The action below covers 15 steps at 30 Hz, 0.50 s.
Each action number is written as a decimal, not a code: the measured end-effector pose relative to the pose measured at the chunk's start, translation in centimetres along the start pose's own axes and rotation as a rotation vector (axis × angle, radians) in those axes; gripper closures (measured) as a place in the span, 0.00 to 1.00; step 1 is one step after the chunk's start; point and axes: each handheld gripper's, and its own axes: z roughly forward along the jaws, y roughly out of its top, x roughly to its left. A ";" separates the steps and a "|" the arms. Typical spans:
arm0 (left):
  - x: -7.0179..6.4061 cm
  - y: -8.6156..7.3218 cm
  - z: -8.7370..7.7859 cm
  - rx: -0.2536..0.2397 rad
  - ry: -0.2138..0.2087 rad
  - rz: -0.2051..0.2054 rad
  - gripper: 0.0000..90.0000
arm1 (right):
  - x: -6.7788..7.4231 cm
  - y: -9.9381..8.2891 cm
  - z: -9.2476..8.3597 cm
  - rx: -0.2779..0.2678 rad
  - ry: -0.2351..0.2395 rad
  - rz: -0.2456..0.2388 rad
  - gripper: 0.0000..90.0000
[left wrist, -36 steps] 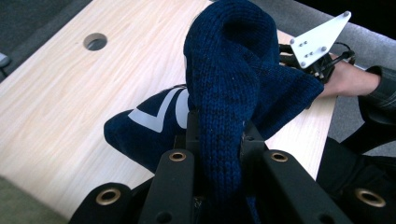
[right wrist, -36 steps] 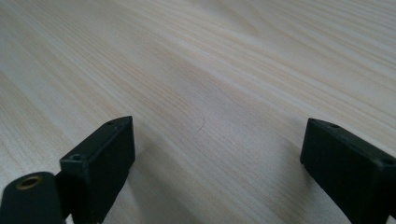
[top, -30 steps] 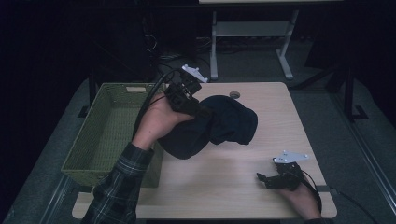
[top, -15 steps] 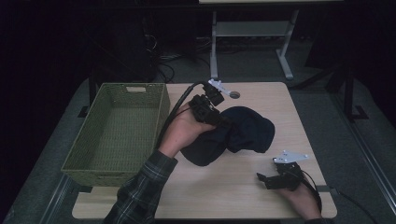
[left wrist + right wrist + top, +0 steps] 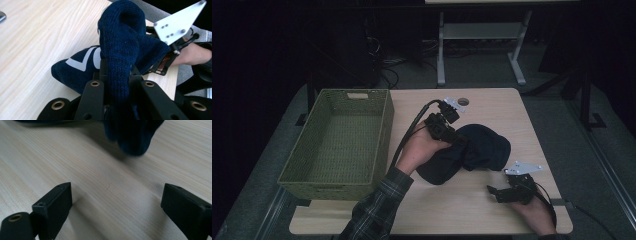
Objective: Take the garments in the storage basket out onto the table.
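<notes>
Navy knitted garment lay bunched on the middle of the tabletop, toward the right of centre, one fold of it lifted and pinched by the left gripper. From the high view the tabletop was a pale wood surface, and a green woven basket stood along its left edge, well apart from the garment, with nothing visible inside. That view gave the garment as little more than a dark mound; the left gripper view showed its knit texture, a deep blue colour, and white markings printed on the lower part, too partial to read. In the left gripper view the jaws were pressed together on a thick upright roll of the fabric, which rose between them. The same view caught the right gripper beyond the garment, with its grey three-cornered plate and the person's hand behind it. In the high view the right gripper rested low on the tabletop near the front right corner, just beside the garment's edge but apart from it, held in the right hand. The right gripper view showed its jaws spread wide over bare wood grain, with nothing between them, and a dark blue edge of the garment ahead. A plaid sleeve led up to the left hand. A small round fitting sat near the tabletop's far edge.
</notes>
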 end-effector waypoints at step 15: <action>3.5 -3.4 2.6 0.010 -0.007 -0.090 0.88 | 0.0 0.0 0.0 0.003 0.000 0.001 0.11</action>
